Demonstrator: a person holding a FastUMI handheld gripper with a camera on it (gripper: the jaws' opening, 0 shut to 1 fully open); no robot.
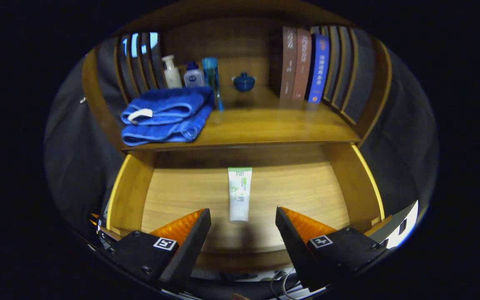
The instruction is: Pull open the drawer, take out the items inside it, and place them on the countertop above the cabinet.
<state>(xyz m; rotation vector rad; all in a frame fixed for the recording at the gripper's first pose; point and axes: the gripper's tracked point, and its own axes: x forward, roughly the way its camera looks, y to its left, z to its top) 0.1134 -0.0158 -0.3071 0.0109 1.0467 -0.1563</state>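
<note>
The wooden drawer [131, 196] stands pulled open below the countertop [273, 125]. A white and green tube [240, 193] lies flat on the drawer's floor, lengthwise, cap end toward me. My gripper [243, 223] hovers over the drawer's front part, open, with the tube's near end lying between and just ahead of the fingertips. Neither finger touches the tube.
On the countertop a folded blue towel [167, 116] lies at the left. Behind it stand two white bottles [172, 73], a slim blue bottle [211, 79] and a small blue lidded bowl [244, 82]. Books [302, 64] stand upright at the right. Slatted wooden sides [344, 71] enclose the shelf.
</note>
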